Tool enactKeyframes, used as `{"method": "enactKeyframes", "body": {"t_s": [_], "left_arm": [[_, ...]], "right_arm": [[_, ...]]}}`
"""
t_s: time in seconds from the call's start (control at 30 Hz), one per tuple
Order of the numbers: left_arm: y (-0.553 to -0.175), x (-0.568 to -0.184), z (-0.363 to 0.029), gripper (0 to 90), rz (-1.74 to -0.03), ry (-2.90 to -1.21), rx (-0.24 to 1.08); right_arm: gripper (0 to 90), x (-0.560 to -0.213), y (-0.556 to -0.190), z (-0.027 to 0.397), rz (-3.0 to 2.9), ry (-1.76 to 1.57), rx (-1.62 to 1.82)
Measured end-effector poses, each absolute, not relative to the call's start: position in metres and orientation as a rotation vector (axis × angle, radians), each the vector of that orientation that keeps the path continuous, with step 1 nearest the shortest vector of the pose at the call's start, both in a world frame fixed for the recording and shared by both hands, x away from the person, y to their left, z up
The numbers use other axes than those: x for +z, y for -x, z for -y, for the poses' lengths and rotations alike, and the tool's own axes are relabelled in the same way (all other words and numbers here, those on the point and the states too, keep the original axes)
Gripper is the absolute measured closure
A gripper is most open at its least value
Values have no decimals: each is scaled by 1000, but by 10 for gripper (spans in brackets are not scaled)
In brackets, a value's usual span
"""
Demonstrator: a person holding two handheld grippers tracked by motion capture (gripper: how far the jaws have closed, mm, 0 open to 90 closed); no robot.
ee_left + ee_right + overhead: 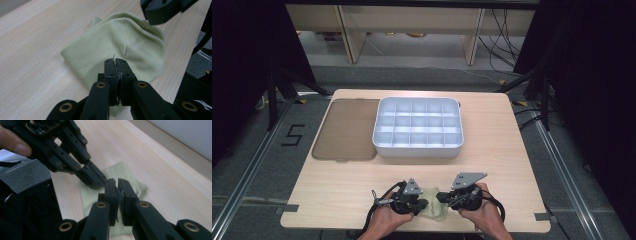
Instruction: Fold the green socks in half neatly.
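While both grippers sit low at the bottom centre of the high view, we note the pale green cloth (435, 206) lying folded on the worktop (337, 190) between them, close to the near edge. In the left gripper view the left gripper (115, 62) has its jaws pressed together on a pinch of the cloth, a thread of fabric showing at the tips. In the right gripper view the right gripper (117, 185) has its jaws nearly pressed together over the cloth's edge; whether fabric is caught we cannot tell. Our judgement: the work is folding or spreading this cloth. To do it well, we keep the left pinch firm as an anchor, confirm the right has one layer only, then pull level and slowly. The white divided tray (384, 145) and brown lid (347, 130) stay well apart, upper centre.
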State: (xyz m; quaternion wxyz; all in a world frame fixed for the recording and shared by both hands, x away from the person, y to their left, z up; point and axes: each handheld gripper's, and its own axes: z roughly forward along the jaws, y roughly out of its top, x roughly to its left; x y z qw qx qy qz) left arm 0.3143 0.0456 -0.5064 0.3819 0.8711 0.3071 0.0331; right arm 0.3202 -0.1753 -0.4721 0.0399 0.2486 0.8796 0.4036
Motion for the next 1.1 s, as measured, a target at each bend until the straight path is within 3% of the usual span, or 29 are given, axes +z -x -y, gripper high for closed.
{"method": "enactKeyframes", "body": {"t_s": [0.4, 0.8, 1.1], "left_arm": [[-314, -507, -48, 853, -772, -2224, 78], [-310, -507, -46, 836, -777, -2217, 83], [-310, -506, -47, 836, -762, -2230, 87]], "right_arm": [[882, -496, -320, 183, -2732, -775, 1035], [885, -478, -315, 184, -2691, -758, 1146], [885, -492, -309, 170, -2764, -717, 1057]]}}
